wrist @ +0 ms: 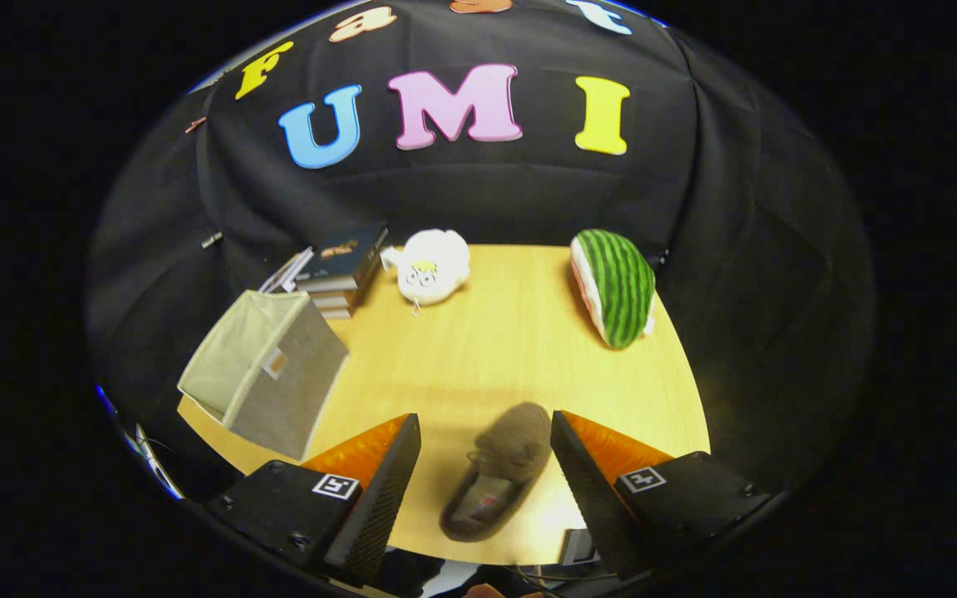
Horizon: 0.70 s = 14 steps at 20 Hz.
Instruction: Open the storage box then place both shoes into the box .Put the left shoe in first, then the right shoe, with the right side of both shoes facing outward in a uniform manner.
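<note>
On the left of the pale wooden worktop (495, 349) a grey-beige fabric storage box (267, 370) lies tipped on its side near the worktop's edge, just beyond the left finger. Behind it, against the booth wall, sits a stack of dark hardcover books (344, 270). Just right of the books rests a white round plush toy (431, 266). The tool (485, 465) stands wide open, holding nothing; its two black ridged fingers (379, 498) with orange backs flank a brown fuzzy slipper-style shoe (499, 473), which lies on the worktop between them, touching neither, toe pointing away. Far right, well beyond the right finger, a green-striped watermelon-slice plush (618, 286) lies near the wall.
</note>
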{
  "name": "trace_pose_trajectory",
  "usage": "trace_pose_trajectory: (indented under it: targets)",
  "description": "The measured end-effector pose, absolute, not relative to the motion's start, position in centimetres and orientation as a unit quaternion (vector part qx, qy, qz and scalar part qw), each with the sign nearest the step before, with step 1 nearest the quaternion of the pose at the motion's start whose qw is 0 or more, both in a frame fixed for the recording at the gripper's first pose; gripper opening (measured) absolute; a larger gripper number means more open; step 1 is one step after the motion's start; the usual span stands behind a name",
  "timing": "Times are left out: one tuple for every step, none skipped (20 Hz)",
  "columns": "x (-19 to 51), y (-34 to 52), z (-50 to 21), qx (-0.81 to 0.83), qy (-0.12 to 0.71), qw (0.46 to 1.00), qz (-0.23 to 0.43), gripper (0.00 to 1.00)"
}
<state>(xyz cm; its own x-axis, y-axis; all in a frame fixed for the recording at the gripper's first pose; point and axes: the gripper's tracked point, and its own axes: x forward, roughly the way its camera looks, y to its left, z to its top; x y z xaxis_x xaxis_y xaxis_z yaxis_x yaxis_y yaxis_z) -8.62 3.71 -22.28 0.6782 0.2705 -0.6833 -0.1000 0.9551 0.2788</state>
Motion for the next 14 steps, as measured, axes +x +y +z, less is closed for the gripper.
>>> trace_pose_trajectory:
  targets:
    - [-9.4,3.0,-24.0,0.109,0.401,0.904,0.099,0.97]
    - [-10.5,2.2,-25.6,0.109,0.414,0.899,0.095,0.97]
    - [-11.1,1.6,-27.2,0.112,0.427,0.893,0.091,0.97]
    - [-11.5,1.2,-28.5,0.118,0.438,0.887,0.087,0.97]
    - [-11.9,1.1,-29.5,0.123,0.448,0.882,0.085,0.97]
    - [-11.7,1.6,-30.7,0.127,0.454,0.878,0.084,0.97]
    - [-11.8,1.9,-31.7,0.127,0.461,0.874,0.087,0.97]
    - [-12.1,2.4,-32.6,0.125,0.466,0.871,0.089,0.97]
    - [-12.4,2.5,-33.5,0.121,0.472,0.869,0.092,0.97]
    - [-12.4,2.8,-34.3,0.119,0.478,0.865,0.094,0.97]
    - [-12.5,3.2,-35.0,0.123,0.481,0.863,0.094,0.97]
    - [-12.3,3.5,-35.9,0.125,0.485,0.861,0.093,0.97]
    - [-11.9,3.6,-36.7,0.121,0.487,0.861,0.087,0.96]
    - [-11.3,3.8,-37.5,0.119,0.487,0.862,0.080,0.94]
